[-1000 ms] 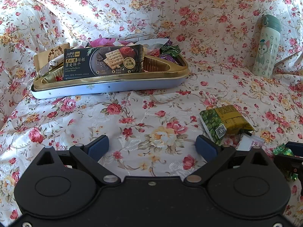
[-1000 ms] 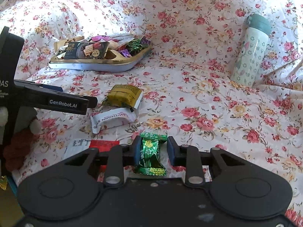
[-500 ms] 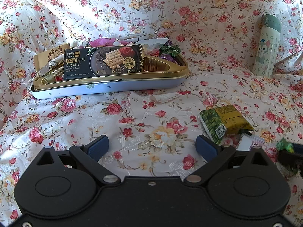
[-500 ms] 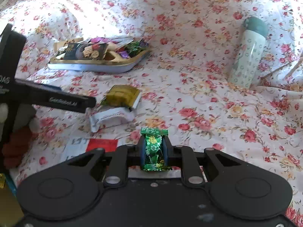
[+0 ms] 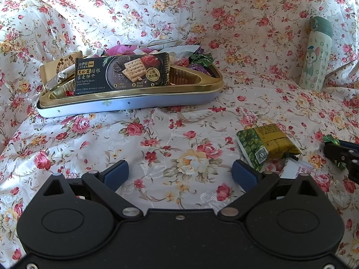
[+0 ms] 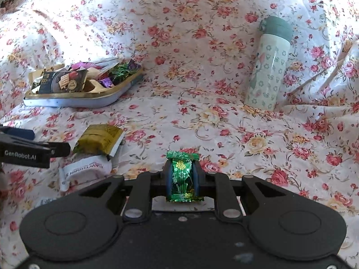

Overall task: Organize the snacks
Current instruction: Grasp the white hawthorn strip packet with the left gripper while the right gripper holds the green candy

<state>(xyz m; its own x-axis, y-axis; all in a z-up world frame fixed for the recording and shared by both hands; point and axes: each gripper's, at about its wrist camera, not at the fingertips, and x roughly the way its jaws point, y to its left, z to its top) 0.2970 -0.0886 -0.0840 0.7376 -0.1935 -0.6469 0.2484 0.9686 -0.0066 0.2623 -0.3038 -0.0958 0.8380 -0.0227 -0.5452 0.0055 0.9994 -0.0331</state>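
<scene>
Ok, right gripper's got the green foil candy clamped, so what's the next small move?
Probably carry it up and to the left toward the gold-rimmed snack tin. The right gripper is shut on the green foil-wrapped candy, held above the floral cloth, and similar foil candies already sit at the tin's right end. The left gripper is open and empty beside the olive-green snack packet.

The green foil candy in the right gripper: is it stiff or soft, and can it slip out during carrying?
The green foil candy is probably light, with a firm core, since the right gripper is shut on it without flattening it. Its crinkled foil ends look floppy. The shiny wrapper may be somewhat slippery, though both pads press its middle, so slipping seems unlikely.
</scene>
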